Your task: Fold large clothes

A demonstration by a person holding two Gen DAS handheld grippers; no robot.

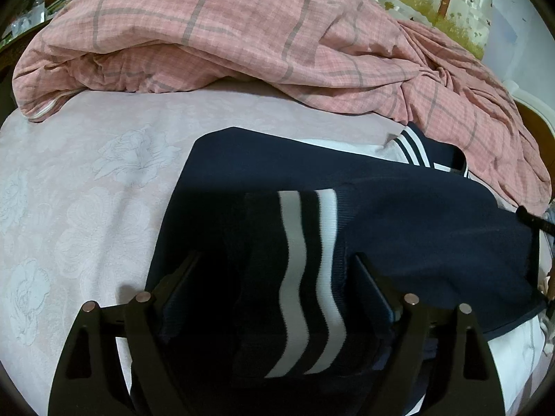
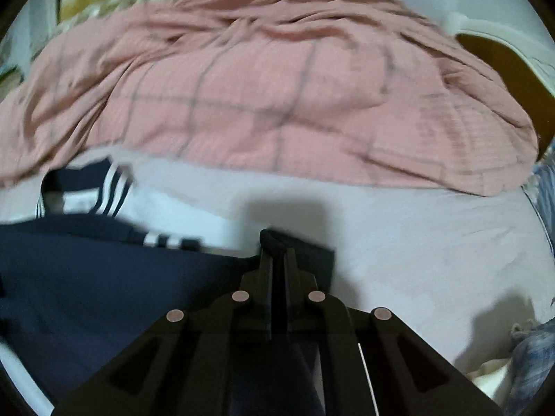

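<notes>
A navy garment (image 2: 104, 294) edge is pinched by the right gripper (image 2: 277, 253); the left gripper (image 1: 277, 277), jaws wide, is held over its striped cuff (image 1: 308, 277); bare bedsheet (image 1: 86, 190) is seen leftward.

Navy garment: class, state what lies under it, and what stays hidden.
Under the navy garment a white layer shows at its far edge, on the pale pink floral bedsheet. How far that layer extends beneath is covered.

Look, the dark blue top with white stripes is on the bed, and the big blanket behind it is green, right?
Not quite. The dark blue top does lie on the bed, but the blanket behind it is pink with grey checks, not green. The left wrist view shows it clearly.
</notes>
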